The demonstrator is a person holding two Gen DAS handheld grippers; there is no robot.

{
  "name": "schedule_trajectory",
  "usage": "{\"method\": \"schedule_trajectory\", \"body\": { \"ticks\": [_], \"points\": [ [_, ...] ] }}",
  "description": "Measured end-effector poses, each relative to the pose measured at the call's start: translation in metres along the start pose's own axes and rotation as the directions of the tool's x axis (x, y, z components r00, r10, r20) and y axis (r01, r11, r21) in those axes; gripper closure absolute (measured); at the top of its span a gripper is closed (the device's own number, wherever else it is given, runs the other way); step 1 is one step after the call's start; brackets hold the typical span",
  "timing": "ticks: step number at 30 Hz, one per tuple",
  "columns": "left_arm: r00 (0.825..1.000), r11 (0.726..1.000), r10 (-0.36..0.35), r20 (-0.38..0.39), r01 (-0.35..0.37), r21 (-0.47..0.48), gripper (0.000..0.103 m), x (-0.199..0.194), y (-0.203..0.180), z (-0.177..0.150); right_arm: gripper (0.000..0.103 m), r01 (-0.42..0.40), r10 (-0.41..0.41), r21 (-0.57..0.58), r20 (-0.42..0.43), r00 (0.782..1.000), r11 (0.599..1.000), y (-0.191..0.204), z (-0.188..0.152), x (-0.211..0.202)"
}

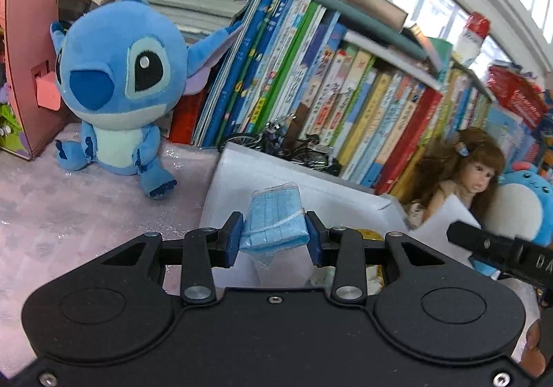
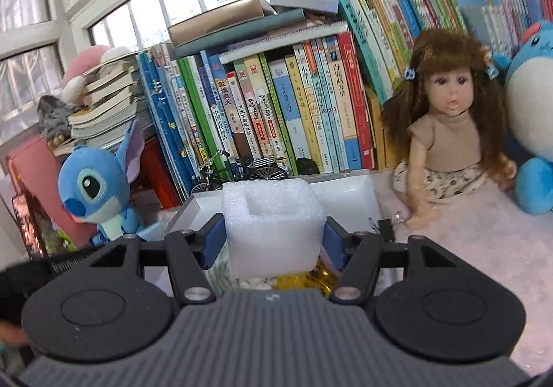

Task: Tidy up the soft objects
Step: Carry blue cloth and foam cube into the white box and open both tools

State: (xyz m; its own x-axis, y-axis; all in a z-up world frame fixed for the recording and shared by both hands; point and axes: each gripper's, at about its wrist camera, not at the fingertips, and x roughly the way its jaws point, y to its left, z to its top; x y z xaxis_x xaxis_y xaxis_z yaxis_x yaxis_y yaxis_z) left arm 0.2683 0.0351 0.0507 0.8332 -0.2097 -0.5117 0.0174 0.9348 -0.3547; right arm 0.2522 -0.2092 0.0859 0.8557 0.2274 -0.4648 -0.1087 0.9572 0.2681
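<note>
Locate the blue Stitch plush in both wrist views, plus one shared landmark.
Left wrist: blue Stitch plush upper left, large, sitting before the stacked books.
Right wrist: same plush at mid-left, smaller, partly behind the right gripper's linkage.
Shared landmark: long-haired doll, on the right in both.

Pink tabletop (image 1: 86, 214) carries Stitch plush (image 1: 121, 89), doll (image 2: 446, 131), white bin (image 1: 311, 179).

Chinese titles run down the book spines (image 2: 262, 110), among them 中国古代神话 on a blue one (image 2: 217, 117), while "DA" marks the black gripper body (image 1: 539, 260) at three o'clock.
</note>
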Motion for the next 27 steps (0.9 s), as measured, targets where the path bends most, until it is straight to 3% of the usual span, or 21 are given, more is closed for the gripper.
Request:
{"method": "schedule_trajectory", "body": {
  "ticks": [7, 27],
  "points": [
    [0.999, 0.999, 0.038, -0.026, -0.037, 0.029, 0.067, 0.018, -0.005, -0.01, 0.039, -0.01, 0.012, 0.054, -0.026, 1.0, 0.998, 0.005, 0.005, 0.037],
    [0.997, 0.999, 0.024, -0.079, -0.022, 0.026, 0.067, 0.043, 0.004, -0.018, 0.039, 0.069, -0.07, -0.018, -0.066, 0.995, 0.997, 0.033, 0.01, 0.113]
  ]
}}
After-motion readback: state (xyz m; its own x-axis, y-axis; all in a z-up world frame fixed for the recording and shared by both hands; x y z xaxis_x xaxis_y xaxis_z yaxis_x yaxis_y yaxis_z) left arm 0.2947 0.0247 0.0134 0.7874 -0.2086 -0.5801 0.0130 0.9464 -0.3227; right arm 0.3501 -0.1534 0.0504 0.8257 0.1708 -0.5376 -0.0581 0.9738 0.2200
